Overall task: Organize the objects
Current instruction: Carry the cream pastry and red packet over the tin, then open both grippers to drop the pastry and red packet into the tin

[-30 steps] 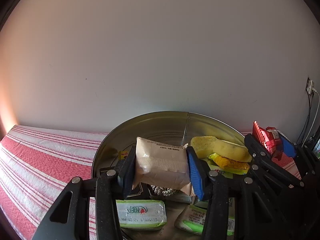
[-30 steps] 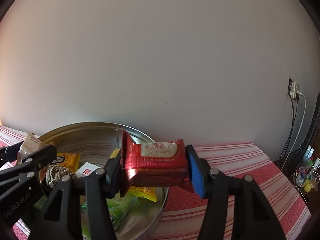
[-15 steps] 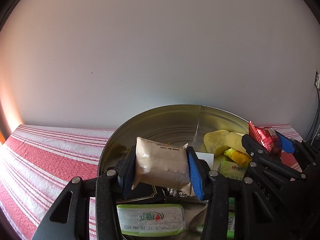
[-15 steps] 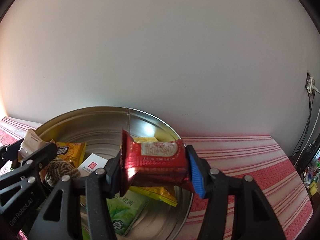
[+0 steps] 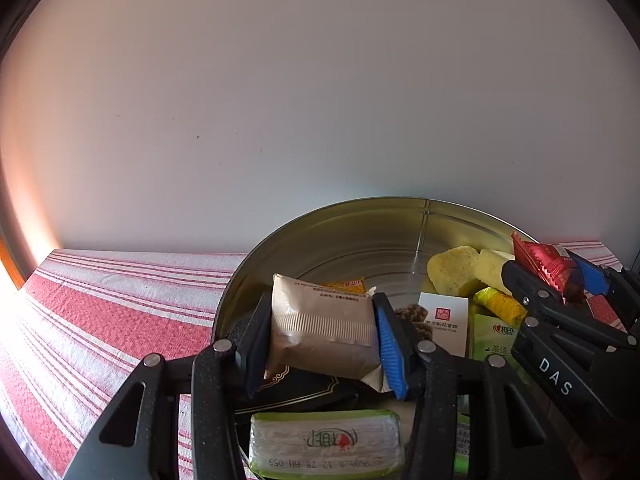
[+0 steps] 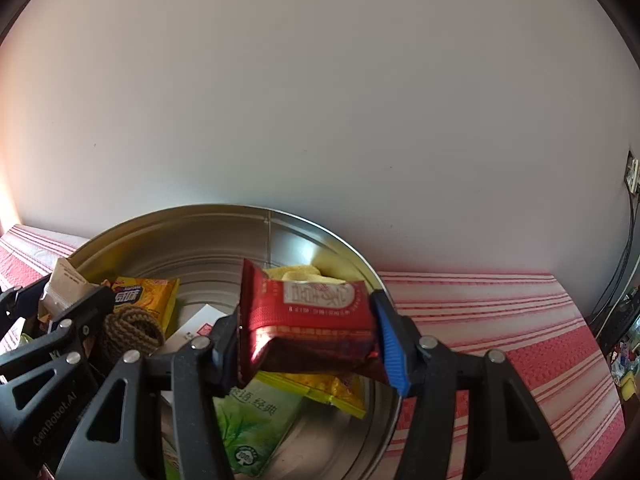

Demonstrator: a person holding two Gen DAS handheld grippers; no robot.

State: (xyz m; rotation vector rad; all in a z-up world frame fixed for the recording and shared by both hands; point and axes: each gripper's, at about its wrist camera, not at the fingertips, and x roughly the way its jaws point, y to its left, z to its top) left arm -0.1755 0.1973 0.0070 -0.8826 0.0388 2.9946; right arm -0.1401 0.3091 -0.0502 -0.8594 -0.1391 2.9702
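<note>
The left hand-held gripper (image 5: pixel 322 340) was clamped on a beige packet (image 5: pixel 324 330), its pads pressing both short ends; the packet hung over the near left part of a round metal tin (image 5: pixel 360 226); the right hand-held gripper (image 6: pixel 308 344) gripped a red packet (image 6: pixel 310 318) in the same way, above the tin's right side. The tin sat on a red-and-white striped cloth (image 5: pixel 112 312) covering the worktop, close to a plain wall (image 5: pixel 280 100). Inside the tin lay a yellow cake (image 5: pixel 454 274) near the far wall, a white card (image 5: pixel 444 322), a knitted brown piece (image 6: pixel 130 330), an orange packet (image 6: pixel 146 296), a green tea pouch (image 6: pixel 256 428), and a green-edged bar (image 5: pixel 324 444) nearest the left camera; a yellow wrapper (image 6: pixel 320 390) lay directly under the red packet.
</note>
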